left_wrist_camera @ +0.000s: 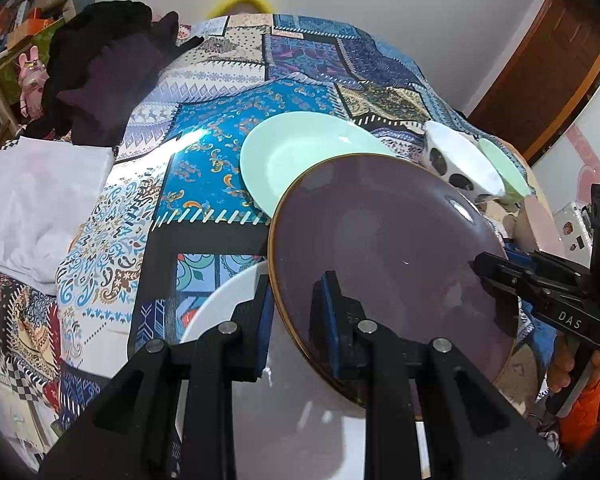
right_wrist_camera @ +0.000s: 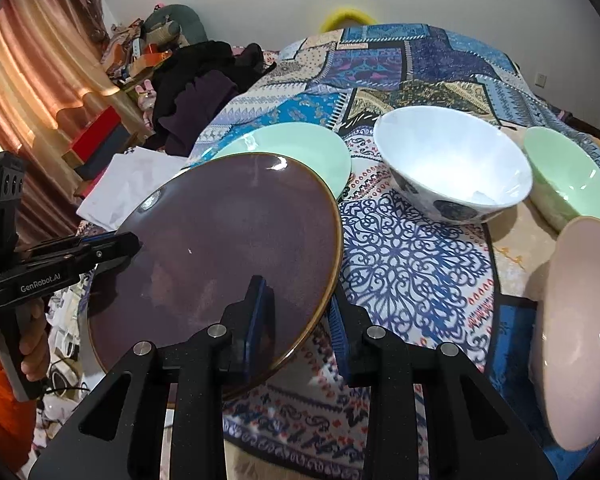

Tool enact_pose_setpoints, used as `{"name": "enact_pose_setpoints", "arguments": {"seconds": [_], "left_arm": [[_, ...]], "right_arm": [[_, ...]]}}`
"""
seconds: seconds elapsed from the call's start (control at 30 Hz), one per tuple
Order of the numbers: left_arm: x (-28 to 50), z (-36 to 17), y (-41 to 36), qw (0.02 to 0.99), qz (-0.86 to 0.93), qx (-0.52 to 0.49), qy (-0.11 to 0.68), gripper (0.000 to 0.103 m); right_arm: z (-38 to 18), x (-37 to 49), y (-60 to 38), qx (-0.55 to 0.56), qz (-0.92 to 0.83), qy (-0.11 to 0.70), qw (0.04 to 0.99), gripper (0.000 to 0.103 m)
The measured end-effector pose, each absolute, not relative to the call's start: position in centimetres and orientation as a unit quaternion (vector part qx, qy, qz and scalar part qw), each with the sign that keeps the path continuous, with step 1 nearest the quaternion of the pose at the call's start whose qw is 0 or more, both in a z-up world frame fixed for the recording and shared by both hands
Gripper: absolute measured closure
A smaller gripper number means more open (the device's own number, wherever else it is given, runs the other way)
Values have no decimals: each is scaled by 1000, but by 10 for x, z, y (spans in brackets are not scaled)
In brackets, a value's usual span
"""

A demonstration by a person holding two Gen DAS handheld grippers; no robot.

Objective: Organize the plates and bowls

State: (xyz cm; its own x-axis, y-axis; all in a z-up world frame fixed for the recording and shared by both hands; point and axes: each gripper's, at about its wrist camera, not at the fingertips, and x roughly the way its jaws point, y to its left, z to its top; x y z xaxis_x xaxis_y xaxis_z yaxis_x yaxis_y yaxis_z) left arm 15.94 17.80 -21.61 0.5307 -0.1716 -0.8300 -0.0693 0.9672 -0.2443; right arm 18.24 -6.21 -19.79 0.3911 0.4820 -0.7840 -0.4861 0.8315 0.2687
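A dark purple plate point(left_wrist_camera: 392, 256) point(right_wrist_camera: 220, 248) is held in the air between both grippers, tilted. My left gripper point(left_wrist_camera: 300, 312) is shut on its near-left rim; it shows in the right wrist view point(right_wrist_camera: 132, 246) at the plate's left edge. My right gripper point(right_wrist_camera: 300, 316) is shut on the plate's right rim; it shows in the left wrist view point(left_wrist_camera: 480, 264). A mint green plate point(left_wrist_camera: 300, 156) point(right_wrist_camera: 300, 152) lies on the patterned cloth behind. A white plate point(left_wrist_camera: 228, 308) lies below the purple one. A white patterned bowl point(right_wrist_camera: 452, 164), a green bowl point(right_wrist_camera: 568, 180) and a pink bowl point(right_wrist_camera: 580, 336) stand at the right.
The surface is covered by a patchwork cloth point(right_wrist_camera: 404, 248). Black clothes point(left_wrist_camera: 100, 72) and a folded white cloth point(left_wrist_camera: 40, 204) lie at the left. A wooden door point(left_wrist_camera: 548, 68) is at the far right. Curtains point(right_wrist_camera: 28, 80) hang at the left.
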Motion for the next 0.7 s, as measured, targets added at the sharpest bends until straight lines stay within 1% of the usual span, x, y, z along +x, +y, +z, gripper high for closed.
{"name": "enact_pose_setpoints", "arguments": {"seconds": [0.4,0.7], "left_arm": [[126,-181,142,880,-37,-111,461,81],[106,-174,113,877,-42,-108,466,81]], "right_arm": [[-176,154,-93,10,284,451,846,76],[-177,135,-119,18,279,449,849,76]]}}
